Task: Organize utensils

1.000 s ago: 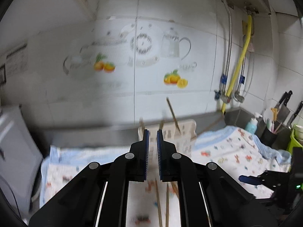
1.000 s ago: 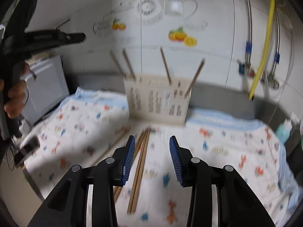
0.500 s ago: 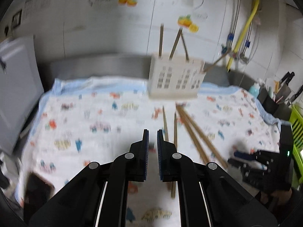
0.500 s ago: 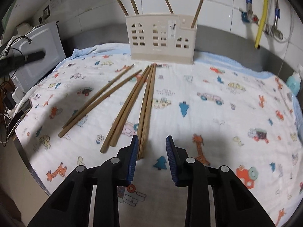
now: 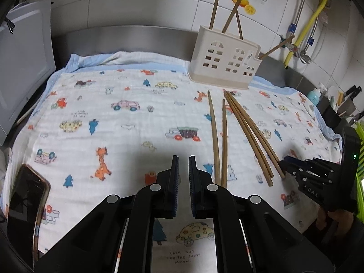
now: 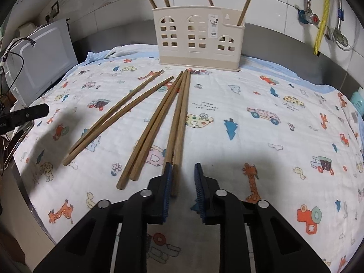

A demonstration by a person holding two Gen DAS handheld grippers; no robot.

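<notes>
Right gripper [image 6: 181, 179] is closing its jaws, tilted down at the near ends of the rightmost chopsticks [image 6: 179, 122]; one stick end lies between the pads against the left one, but the pads do not yet pinch it. Left gripper [image 5: 183, 177] is closed on nothing, angled down over bare patterned cloth [image 5: 109, 118], just left of the two nearest sticks. Six chopsticks lie loose on the cloth in three pairs, tips fanned toward the cream holder [image 6: 199, 36] standing at the back by the wall, which already has four sticks upright in it. By my reading, the step in hand is picking up another stick. Next the pads need to clamp squarely on it, lift it off its neighbour, tip it upright and drop it into a slot
</notes>
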